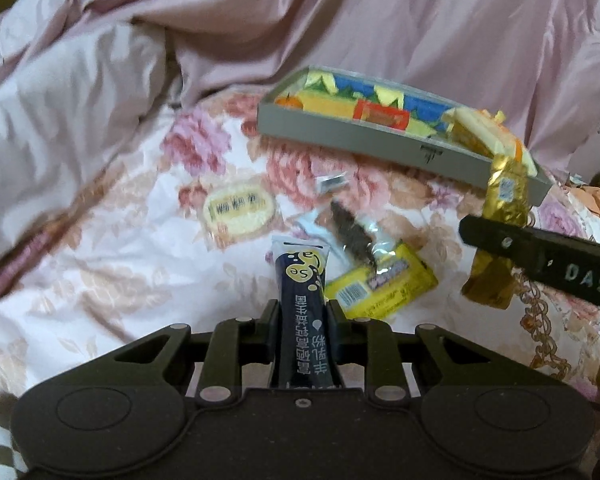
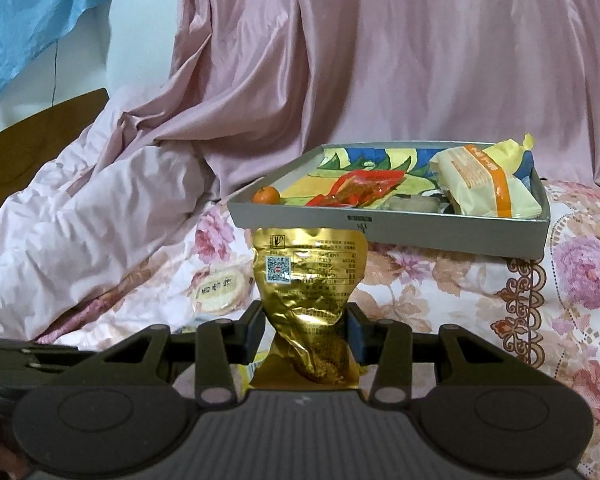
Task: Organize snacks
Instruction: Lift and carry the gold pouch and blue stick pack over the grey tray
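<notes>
My left gripper (image 1: 303, 312) is shut on a dark blue stick sachet (image 1: 302, 280) with yellow dots, held above the floral bedsheet. My right gripper (image 2: 307, 326) is shut on a crumpled gold foil packet (image 2: 308, 280), in front of the grey tray (image 2: 380, 226); the left wrist view shows this gold packet (image 1: 504, 200) and a right finger (image 1: 540, 258) near the tray's (image 1: 364, 136) right corner. The tray holds a small orange (image 2: 266, 195), a red wrapper (image 2: 356, 190) and a pale yellow bread packet (image 2: 484, 184). Loose on the sheet lie a round cracker packet (image 1: 238, 211), a yellow packet (image 1: 380, 285), a clear packet with a dark snack (image 1: 352, 236) and a small silver piece (image 1: 332, 181).
A rumpled pink duvet (image 1: 68, 120) is heaped to the left and behind the tray. A wooden headboard (image 2: 40, 132) and blue cloth (image 2: 36, 12) stand at far left in the right wrist view. The floral sheet (image 2: 572, 280) runs on to the right.
</notes>
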`<act>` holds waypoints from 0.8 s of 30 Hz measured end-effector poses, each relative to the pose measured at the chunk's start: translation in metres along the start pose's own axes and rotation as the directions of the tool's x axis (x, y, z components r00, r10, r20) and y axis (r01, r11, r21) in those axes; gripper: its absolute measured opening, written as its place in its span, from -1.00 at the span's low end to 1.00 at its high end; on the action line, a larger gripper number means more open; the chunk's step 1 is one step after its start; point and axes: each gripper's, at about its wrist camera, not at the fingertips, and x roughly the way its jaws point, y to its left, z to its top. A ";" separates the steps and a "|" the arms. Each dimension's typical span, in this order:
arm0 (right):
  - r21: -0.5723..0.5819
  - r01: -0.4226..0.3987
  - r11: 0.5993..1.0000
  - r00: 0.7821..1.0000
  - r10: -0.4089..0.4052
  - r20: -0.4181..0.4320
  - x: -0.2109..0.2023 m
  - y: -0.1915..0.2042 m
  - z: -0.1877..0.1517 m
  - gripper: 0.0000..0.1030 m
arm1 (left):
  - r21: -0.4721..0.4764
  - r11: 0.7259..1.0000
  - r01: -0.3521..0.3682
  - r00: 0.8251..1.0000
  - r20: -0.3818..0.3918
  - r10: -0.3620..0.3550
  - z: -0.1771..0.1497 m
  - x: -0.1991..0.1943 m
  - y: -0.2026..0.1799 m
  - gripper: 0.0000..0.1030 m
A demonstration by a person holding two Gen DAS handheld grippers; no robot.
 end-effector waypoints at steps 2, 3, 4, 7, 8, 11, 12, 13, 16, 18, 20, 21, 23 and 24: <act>-0.004 -0.001 1.000 1.000 0.001 0.009 -0.002 0.001 0.000 -0.08 | 0.013 1.000 0.001 1.000 0.020 -0.001 0.004 -0.006 -0.004 -0.51; -0.005 -0.002 1.000 1.000 0.002 0.013 -0.002 0.002 0.000 -0.08 | 0.014 1.000 0.004 1.000 0.026 -0.005 0.005 -0.008 -0.006 -0.51; -0.006 -0.002 1.000 1.000 0.002 0.017 -0.003 0.002 0.001 -0.08 | 0.013 1.000 0.008 0.999 0.032 -0.009 0.006 -0.010 -0.007 -0.51; -0.006 -0.001 1.000 1.000 0.001 0.028 -0.005 0.002 0.001 -0.08 | 0.019 1.000 0.014 0.998 0.053 -0.015 0.009 -0.016 -0.012 -0.51; -0.005 0.001 1.000 1.000 -0.001 0.031 -0.005 0.001 0.001 -0.08 | 0.022 1.000 0.015 0.998 0.060 -0.017 0.010 -0.018 -0.013 -0.51; 0.003 0.002 1.000 0.999 -0.002 0.043 -0.007 0.000 0.002 -0.09 | 0.021 1.000 0.021 0.998 0.066 -0.022 0.012 -0.022 -0.016 -0.51; 0.007 0.001 1.000 0.999 -0.002 0.049 -0.008 0.000 0.002 -0.08 | 0.018 1.000 0.024 0.997 0.067 -0.025 0.013 -0.022 -0.016 -0.50; 0.010 0.002 1.000 0.999 -0.002 0.054 -0.009 0.000 0.003 -0.08 | 0.013 0.999 0.029 0.997 0.067 -0.030 0.015 -0.022 -0.017 -0.50; 0.000 0.011 1.000 0.997 -0.011 0.078 -0.013 -0.001 0.009 -0.08 | -0.003 0.999 0.049 0.996 0.077 -0.048 0.024 -0.021 -0.019 -0.50; -0.010 0.022 1.000 0.995 -0.021 0.094 -0.013 -0.002 0.014 -0.09 | -0.005 0.998 0.059 0.994 0.090 -0.058 0.032 -0.019 -0.022 -0.50; -0.019 0.037 0.999 0.993 -0.035 0.112 -0.012 -0.005 0.020 -0.09 | -0.004 0.998 0.068 0.991 0.114 -0.067 0.042 -0.017 -0.027 -0.50; -0.025 0.049 0.999 0.991 -0.045 0.126 -0.011 -0.007 0.025 -0.09 | -0.002 0.997 0.073 0.989 0.127 -0.072 0.047 -0.017 -0.029 -0.50; -0.030 0.065 0.997 0.986 -0.059 0.155 -0.009 -0.011 0.032 -0.09 | 0.002 0.997 0.081 0.985 0.151 -0.080 0.058 -0.014 -0.035 -0.51; -0.032 0.069 0.997 0.984 -0.063 0.168 -0.007 -0.014 0.036 -0.09 | 0.003 0.996 0.085 0.983 0.161 -0.085 0.064 -0.012 -0.038 -0.51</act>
